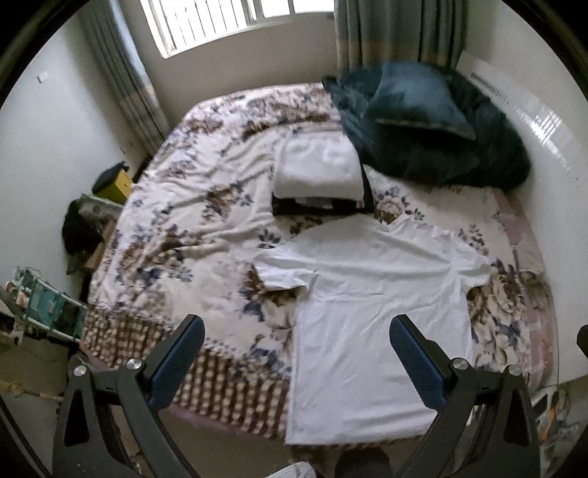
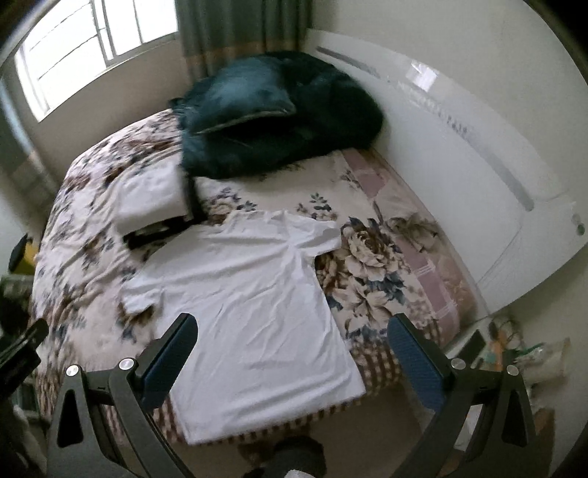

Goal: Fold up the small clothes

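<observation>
While both claws gape empty, white T-shirt (image 1: 378,305) lengthwise, collar toward dark bedding (image 1: 433,128).

White T-shirt (image 1: 375,294) flat on bed (image 1: 191,206)

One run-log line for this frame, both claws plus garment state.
left claw: open, empty | right claw: open, empty | white short-sleeved cotton T-shirt: flat, unfolded on floral bedspread | fold: not begun

Dim daylight from blown-out window (image 1: 220,22), glare on glossy headboard (image 2: 459,121), slight motion blur, fisheye-curved dark corners
</observation>
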`<state>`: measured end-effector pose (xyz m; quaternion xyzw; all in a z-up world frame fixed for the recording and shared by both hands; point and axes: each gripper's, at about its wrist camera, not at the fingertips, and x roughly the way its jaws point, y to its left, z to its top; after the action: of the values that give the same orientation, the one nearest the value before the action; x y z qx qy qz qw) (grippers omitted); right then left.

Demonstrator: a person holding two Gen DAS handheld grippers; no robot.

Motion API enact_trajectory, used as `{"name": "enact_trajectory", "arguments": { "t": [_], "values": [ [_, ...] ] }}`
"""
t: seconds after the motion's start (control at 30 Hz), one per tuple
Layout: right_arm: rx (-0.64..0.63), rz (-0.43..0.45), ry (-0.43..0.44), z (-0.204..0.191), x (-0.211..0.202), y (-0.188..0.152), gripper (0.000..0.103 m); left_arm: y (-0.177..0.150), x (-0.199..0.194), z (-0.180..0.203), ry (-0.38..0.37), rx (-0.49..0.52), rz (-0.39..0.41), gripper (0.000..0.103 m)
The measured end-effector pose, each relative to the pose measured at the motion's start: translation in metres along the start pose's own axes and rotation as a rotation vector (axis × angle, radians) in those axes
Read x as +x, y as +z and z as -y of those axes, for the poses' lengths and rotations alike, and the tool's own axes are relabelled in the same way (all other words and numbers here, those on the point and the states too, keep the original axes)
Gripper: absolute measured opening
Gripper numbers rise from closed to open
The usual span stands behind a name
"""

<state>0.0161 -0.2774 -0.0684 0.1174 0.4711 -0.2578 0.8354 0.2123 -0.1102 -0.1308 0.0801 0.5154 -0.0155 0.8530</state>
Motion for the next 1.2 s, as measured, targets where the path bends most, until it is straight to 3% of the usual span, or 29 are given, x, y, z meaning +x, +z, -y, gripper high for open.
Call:
{"name": "enact_trajectory", "arguments": {
  "t": [0.23,0.37,0.5,0.53,0.6,0.67,0.73,0.87,0.93,0.97,1.0,1.1,1.2],
  "values": [
    [0.103,-0.088,-0.028,0.042,0.191,0.041,0.103,0.021,0.134,0.048,0.037,0.029,-0.068,0.103],
    [0.179,-0.153,0.006,0.071,0.308,0.058,0.103,0.027,0.208,0.065,0.027,-0.034,-0.139,0.103],
    [0.348,-0.224,0.067,0.110,0.427,0.058,0.103,0.021,0.299,0.086,0.023,-0.100,-0.240,0.103],
    [0.400,-0.242,0.085,0.121,0.455,0.055,0.102,0.017,0.322,0.091,0.026,-0.110,-0.265,0.103],
    [0.499,-0.275,0.108,0.141,0.502,0.046,0.088,0.010,0.359,0.103,0.026,-0.108,-0.303,0.103],
    [0.587,-0.308,0.143,0.155,0.544,0.037,0.081,0.002,0.383,0.114,0.029,-0.091,-0.334,0.103],
    [0.678,-0.302,0.184,0.166,0.582,0.030,0.081,-0.004,0.398,0.119,0.019,-0.080,-0.345,0.103],
    [0.843,-0.243,0.252,0.172,0.627,0.018,0.080,-0.014,0.418,0.124,-0.002,-0.079,-0.378,0.103],
    [0.899,-0.173,0.272,0.170,0.631,0.017,0.060,-0.017,0.419,0.121,-0.016,-0.092,-0.386,0.103],
    [0.907,-0.167,0.279,0.166,0.633,0.018,0.029,-0.017,0.418,0.119,-0.021,-0.102,-0.386,0.103],
    [0.904,-0.159,0.281,0.160,0.633,0.020,0.015,-0.018,0.415,0.114,-0.025,-0.114,-0.387,0.103],
    [0.793,-0.088,0.232,0.132,0.616,0.034,0.011,-0.016,0.408,0.101,-0.033,-0.143,-0.381,0.103],
    [0.505,0.028,0.145,0.071,0.586,0.057,0.009,-0.014,0.397,0.082,-0.019,-0.160,-0.355,0.103]
  ]
}}
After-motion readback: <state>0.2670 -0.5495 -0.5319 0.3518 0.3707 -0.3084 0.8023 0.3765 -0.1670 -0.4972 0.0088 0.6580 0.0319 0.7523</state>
